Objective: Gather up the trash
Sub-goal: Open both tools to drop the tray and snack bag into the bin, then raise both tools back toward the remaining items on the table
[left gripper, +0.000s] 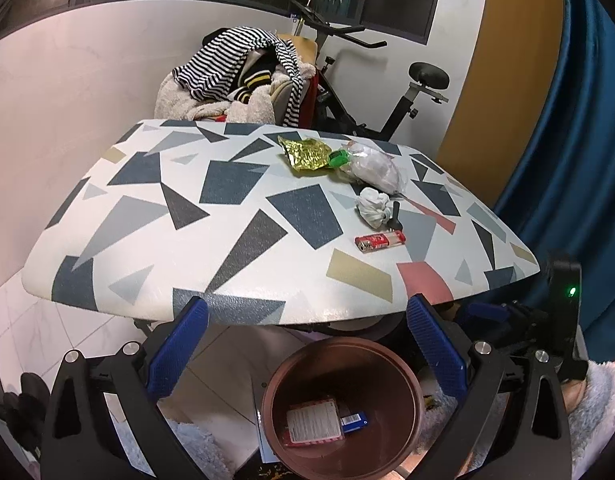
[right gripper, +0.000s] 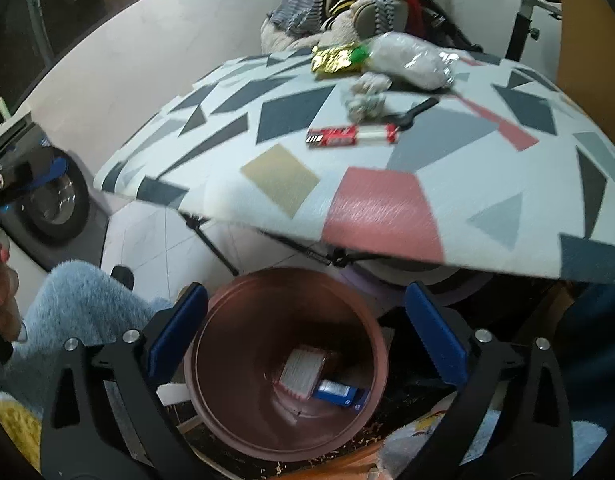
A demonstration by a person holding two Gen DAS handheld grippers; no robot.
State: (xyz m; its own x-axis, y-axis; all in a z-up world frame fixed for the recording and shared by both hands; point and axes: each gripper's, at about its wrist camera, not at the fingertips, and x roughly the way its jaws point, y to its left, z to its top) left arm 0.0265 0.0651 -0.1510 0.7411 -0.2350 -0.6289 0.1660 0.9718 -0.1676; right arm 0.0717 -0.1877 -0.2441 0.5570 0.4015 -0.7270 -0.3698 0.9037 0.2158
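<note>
Hovering: left claw [left gripper: 307, 344] and right claw [right gripper: 306, 334] both spread, empty, above the brown bin [right gripper: 211, 396]
Trash: red wrapper [left gripper: 380, 241] — nearest on the bench [left gripper: 147, 280]; tissue wad [left gripper: 372, 206], gold foil [left gripper: 305, 155], clear bag [left gripper: 373, 167] behind
Handling: light, crushable; pinch wrapper mid-length
Obstacle: black utensil [left gripper: 395, 216] touching tissue
</note>
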